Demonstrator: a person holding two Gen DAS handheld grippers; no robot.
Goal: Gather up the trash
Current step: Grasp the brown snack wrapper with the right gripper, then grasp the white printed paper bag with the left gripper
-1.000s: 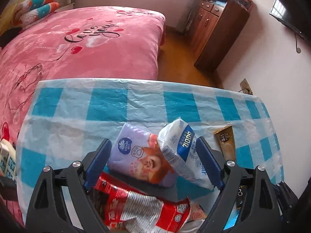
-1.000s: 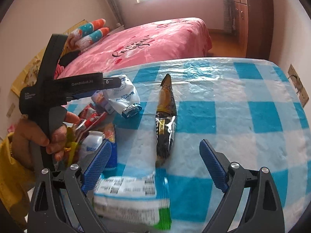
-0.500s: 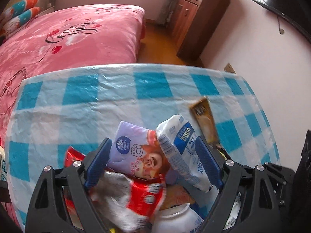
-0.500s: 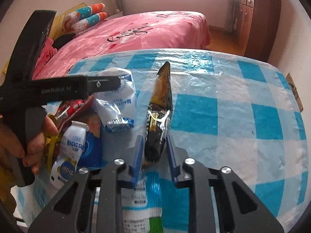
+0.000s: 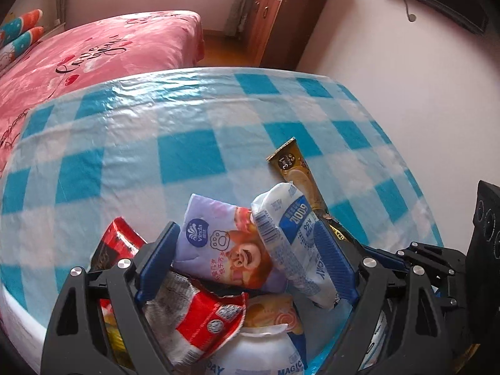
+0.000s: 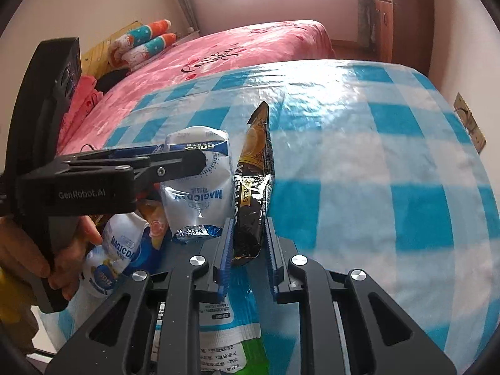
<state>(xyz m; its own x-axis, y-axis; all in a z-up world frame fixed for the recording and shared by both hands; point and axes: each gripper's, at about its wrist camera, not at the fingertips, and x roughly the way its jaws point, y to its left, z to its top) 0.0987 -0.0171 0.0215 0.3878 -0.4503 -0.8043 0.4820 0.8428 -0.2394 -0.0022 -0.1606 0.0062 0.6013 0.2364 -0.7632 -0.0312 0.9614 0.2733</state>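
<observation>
Trash is heaped at the tabletop's [image 5: 193, 143] near edge. The right gripper [image 6: 248, 247] pinches the dark coffee sachet [image 6: 253, 193] to lift it; the left gripper [image 5: 247, 265] spreads wide around the tissue pack [image 5: 225, 247], corralling.

Surface cloth [image 5: 187, 156]: blue-and-white check, glossy. Sachet [image 6: 254, 184] in my right tongs [image 6: 248, 250]: black with gold far end, white lettering. Both tongs black, blue pads [image 6: 225, 259]. Tissue pack [image 5: 225, 243]: lilac, brown cartoon bear. Pouch [image 5: 293, 243] right of it: white, blue panel. Near wrapper [image 5: 206, 318]: red and white. Bed [image 5: 93, 53] beyond: pink, dark script, red hearts.
</observation>
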